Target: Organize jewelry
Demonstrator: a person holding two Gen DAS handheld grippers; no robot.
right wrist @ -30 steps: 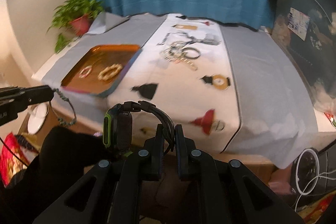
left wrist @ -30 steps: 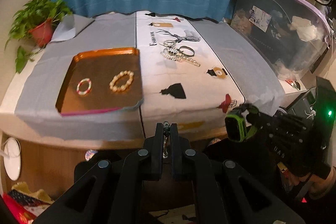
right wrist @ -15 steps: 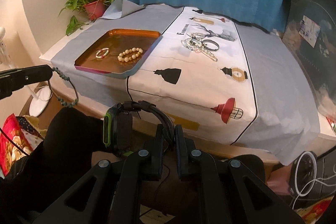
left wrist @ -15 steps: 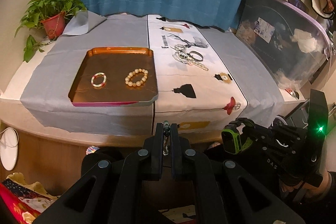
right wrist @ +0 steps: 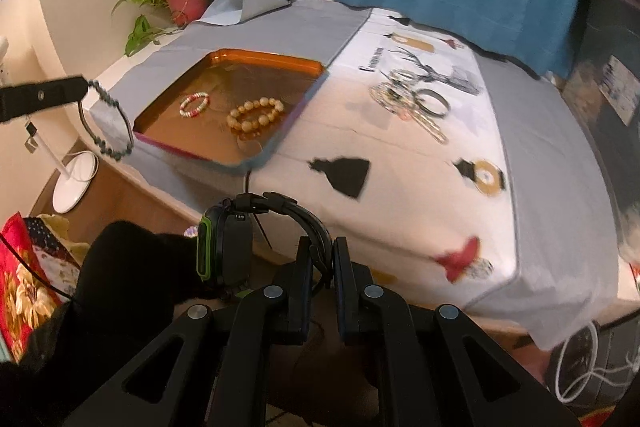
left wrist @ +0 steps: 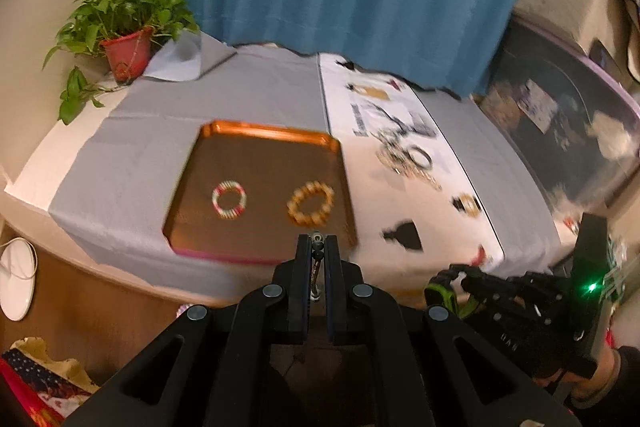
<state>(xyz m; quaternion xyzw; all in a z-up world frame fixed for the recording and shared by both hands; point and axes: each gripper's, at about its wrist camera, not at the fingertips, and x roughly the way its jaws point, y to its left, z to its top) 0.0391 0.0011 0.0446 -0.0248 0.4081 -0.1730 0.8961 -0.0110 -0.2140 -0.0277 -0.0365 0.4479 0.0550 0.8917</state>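
Nearest, the right gripper (right wrist: 322,259) has its fingers (right wrist: 304,267) pinched narrow on the strap of a black watch with a green edge (right wrist: 224,247), which hangs to the left of the fingers, below the front edge of the bench (right wrist: 400,211).

The left gripper (left wrist: 319,247) is likewise nearly closed, clamping a dark beaded bracelet (right wrist: 112,123). In the right wrist view the loop dangles from the left gripper's tip just off the near-left corner of the orange tray (right wrist: 264,61).

The tray lies straight ahead of and below the left fingers, so the left hand looks nearer to it. The right hand is off to its right, with the watch face turned sideways.

On the tray lie a red-and-white bead bracelet (left wrist: 229,199) and a tan bead bracelet (left wrist: 311,203), side by side and apart. Bare tray floor remains behind them.

Farther right, a heap of metal bangles and chains (right wrist: 416,103) waits on the printed cloth, unsorted.

Against a second ago, both views show tray and bench larger and more central. Both hands have closed in on the bench, grips unchanged, and the left view is now motion-blurred.
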